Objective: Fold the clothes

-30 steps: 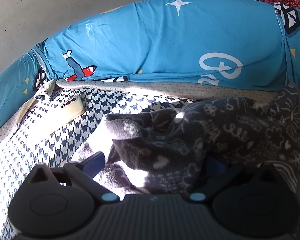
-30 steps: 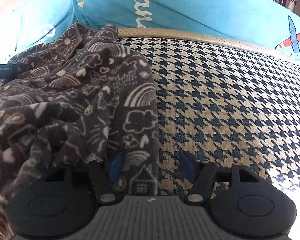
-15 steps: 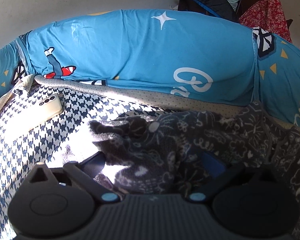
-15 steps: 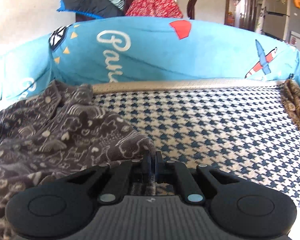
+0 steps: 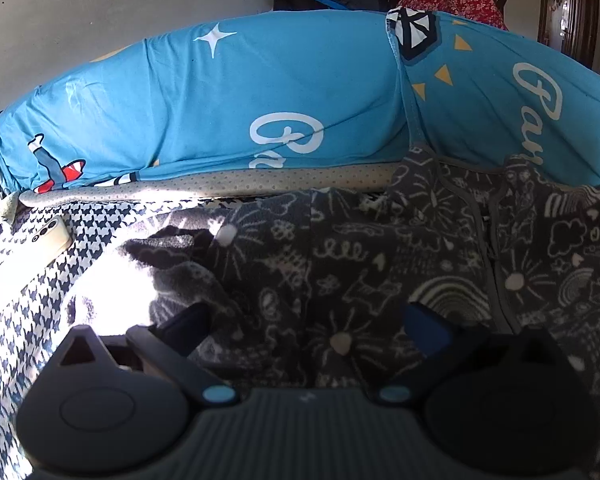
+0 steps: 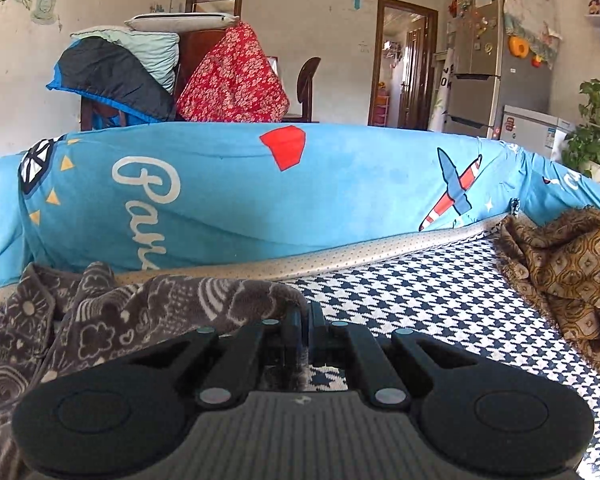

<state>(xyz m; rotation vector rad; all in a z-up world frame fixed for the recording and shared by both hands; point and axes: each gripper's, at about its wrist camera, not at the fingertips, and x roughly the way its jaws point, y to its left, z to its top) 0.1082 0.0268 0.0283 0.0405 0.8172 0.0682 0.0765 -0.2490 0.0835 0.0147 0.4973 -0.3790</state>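
Grey fleece jacket [image 5: 380,264] sprawls across the houndstooth cover [image 6: 440,304]; right gripper [image 6: 304,320] pinched tight on its near edge; left gripper [image 5: 304,320] spread wide over it, apparently gripping nothing.

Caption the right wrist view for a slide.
Right gripper shut on grey doodle-print fleece garment over houndstooth sofa cover.

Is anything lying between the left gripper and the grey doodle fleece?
Nothing visible. The left gripper stands open directly over the grey fleece, its fingers at the cloth. The phone lies apart, far left on the houndstooth cover.
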